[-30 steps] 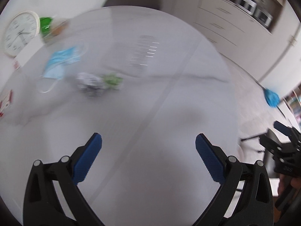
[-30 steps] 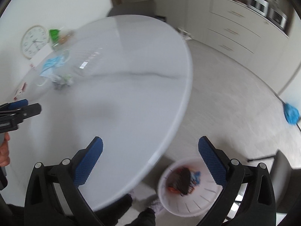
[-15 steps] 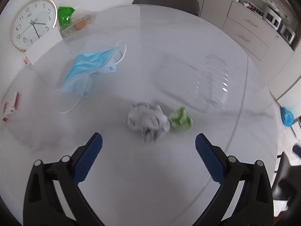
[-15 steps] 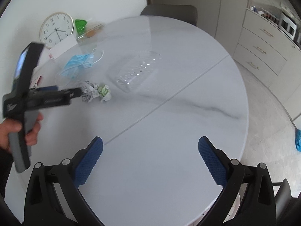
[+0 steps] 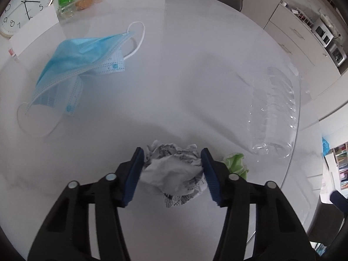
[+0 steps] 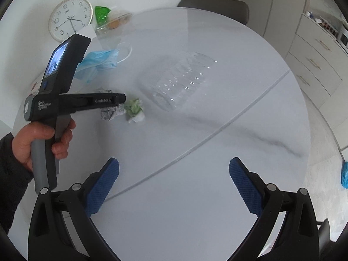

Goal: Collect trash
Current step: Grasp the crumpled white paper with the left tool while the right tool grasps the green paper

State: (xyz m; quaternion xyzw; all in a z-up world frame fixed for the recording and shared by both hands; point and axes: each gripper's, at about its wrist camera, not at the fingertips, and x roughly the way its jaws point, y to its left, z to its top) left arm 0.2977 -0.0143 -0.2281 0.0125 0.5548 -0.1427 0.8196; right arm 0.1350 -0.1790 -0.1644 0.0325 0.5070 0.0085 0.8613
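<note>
My left gripper is shut on a crumpled newspaper ball on the white round table; both blue pads press its sides. A small green crumpled wad lies just right of it. A blue face mask lies far left, a clear plastic bottle on its side at the right. In the right wrist view the left gripper covers the paper ball, beside the green wad, bottle and mask. My right gripper is open and empty above the table's near part.
A wall clock and a clear bag with green and orange contents stand at the table's far edge. A grey chair is behind the table. Cabinets line the right wall. A blue object lies on the floor.
My left gripper moved forward and down to the paper ball and closed on it. My right gripper swung left over the table and stayed open.
</note>
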